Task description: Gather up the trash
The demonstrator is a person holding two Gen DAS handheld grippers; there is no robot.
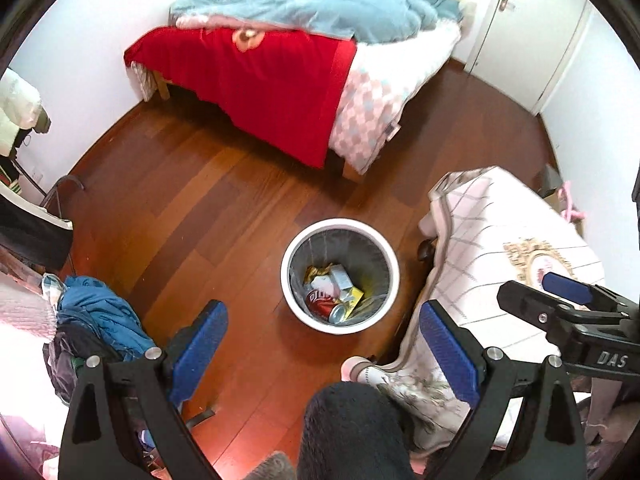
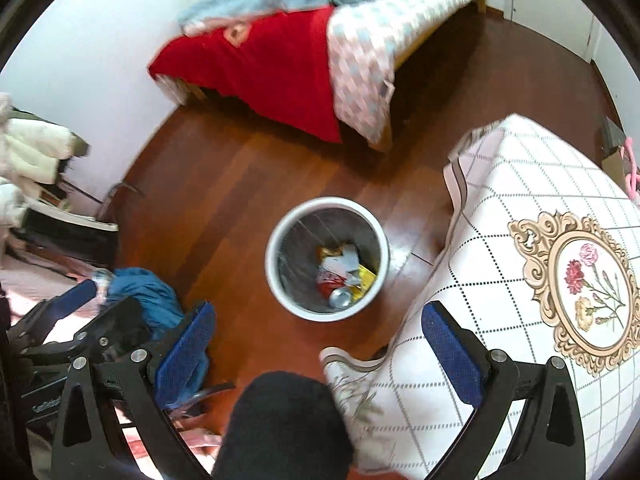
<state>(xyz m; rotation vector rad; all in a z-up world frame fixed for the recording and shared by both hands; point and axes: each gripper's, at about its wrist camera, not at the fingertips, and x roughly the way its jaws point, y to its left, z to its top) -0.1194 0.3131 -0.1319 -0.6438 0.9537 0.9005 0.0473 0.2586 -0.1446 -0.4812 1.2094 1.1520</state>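
A white round trash bin (image 1: 296, 308) stands on the wooden floor, also in the right wrist view (image 2: 276, 288). Inside it lie a red can (image 1: 322, 304), yellow wrappers (image 1: 354, 296) and crumpled paper (image 2: 340, 264). My left gripper (image 1: 324, 348) is open and empty, held high above the bin's near side. My right gripper (image 2: 316, 348) is open and empty, also above the bin's near side. The right gripper shows at the right of the left wrist view (image 1: 568, 300); the left gripper shows at the lower left of the right wrist view (image 2: 80, 308).
A table with a white checked cloth (image 2: 520, 280) stands right of the bin. A bed with a red blanket (image 1: 260, 76) is at the back. A blue clothes pile (image 1: 100, 316) lies at the left. A dark knee (image 2: 284, 432) is below the grippers.
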